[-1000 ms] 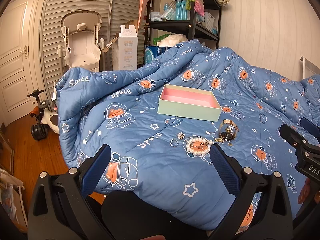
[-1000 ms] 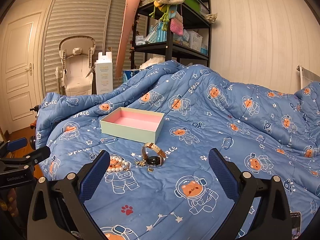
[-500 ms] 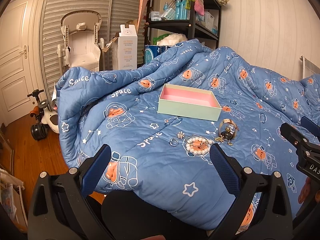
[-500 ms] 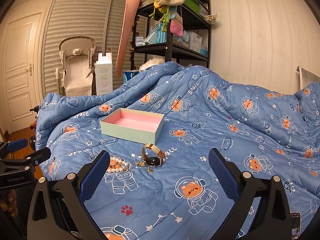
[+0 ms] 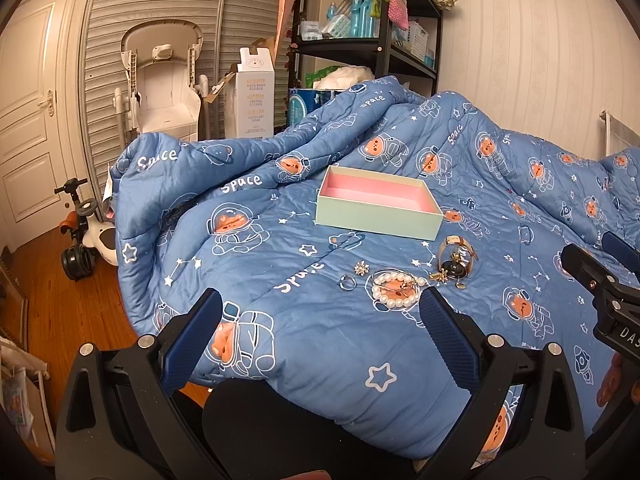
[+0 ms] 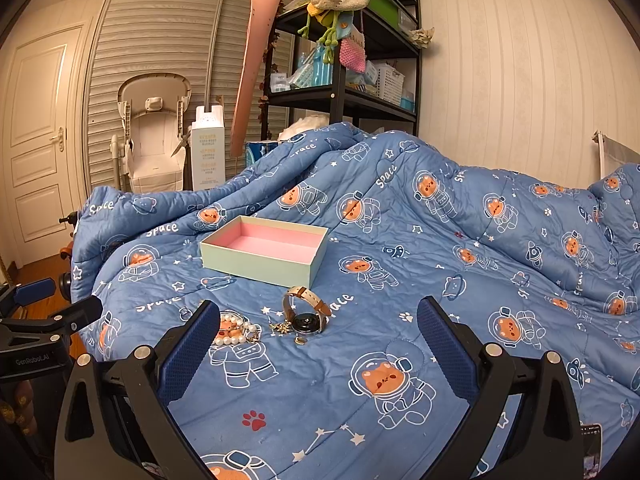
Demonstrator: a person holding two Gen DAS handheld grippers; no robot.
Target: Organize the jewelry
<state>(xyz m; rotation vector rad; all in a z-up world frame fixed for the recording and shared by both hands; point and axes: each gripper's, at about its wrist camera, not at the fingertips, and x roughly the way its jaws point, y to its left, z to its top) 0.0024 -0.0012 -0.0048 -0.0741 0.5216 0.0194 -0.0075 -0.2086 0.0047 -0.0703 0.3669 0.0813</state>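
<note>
Both the left gripper (image 5: 320, 332) and right gripper (image 6: 318, 340) gape empty; only the left view shows the ring (image 5: 347, 282) left of the pearl bracelet (image 5: 396, 290).

The blue quilt (image 5: 304, 320) reads "Space" repeatedly; the left tongs' (image 6: 36, 344) body reads "GenRobot.AI".

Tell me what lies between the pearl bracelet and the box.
Only bare blue quilt separates the pearl bracelet from the box; the left wrist view shows it.
</note>
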